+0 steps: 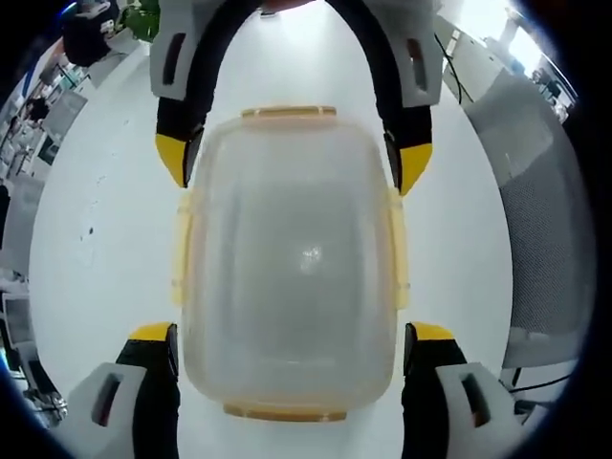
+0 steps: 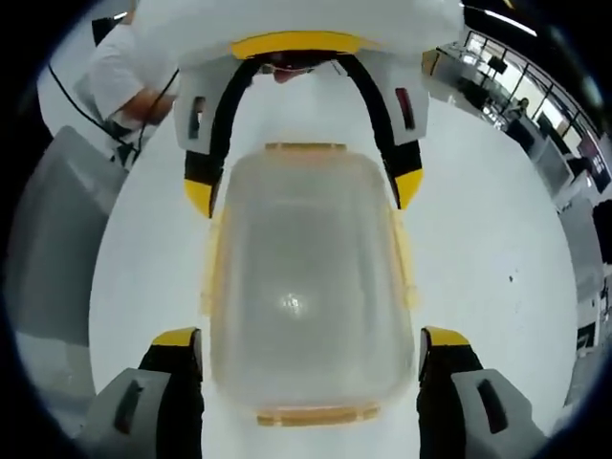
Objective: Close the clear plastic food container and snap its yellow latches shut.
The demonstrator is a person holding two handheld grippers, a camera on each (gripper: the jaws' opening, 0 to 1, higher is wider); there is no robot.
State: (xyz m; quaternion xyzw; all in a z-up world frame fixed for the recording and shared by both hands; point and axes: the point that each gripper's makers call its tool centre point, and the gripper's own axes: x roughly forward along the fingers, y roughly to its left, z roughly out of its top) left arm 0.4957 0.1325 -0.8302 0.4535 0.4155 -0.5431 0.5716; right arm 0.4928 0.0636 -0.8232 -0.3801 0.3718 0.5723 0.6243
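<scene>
Left gripper view: clear container (image 1: 292, 268), yellow latches (image 1: 397, 251), on white table (image 1: 86, 258), between spread left gripper (image 1: 291, 337) jaws; right gripper (image 1: 292, 167) opposite, likewise spread.

White counter in a bright, open office room

In the left gripper view the white counter (image 1: 86, 239) spreads wide, with a grey mesh chair back (image 1: 540, 239) at 3 o'clock, bright windows (image 1: 497, 29) at 1 o'clock, green foliage (image 1: 143, 19) at 11 o'clock and cluttered desks (image 1: 43, 105) at 10 o'clock. In the right gripper view a grey chair back (image 2: 57, 239) stands at 9 o'clock, a person's white sleeve (image 2: 120, 72) at 10 o'clock, and windows with ceiling strip lights (image 2: 507, 29) at 2 o'clock.
</scene>
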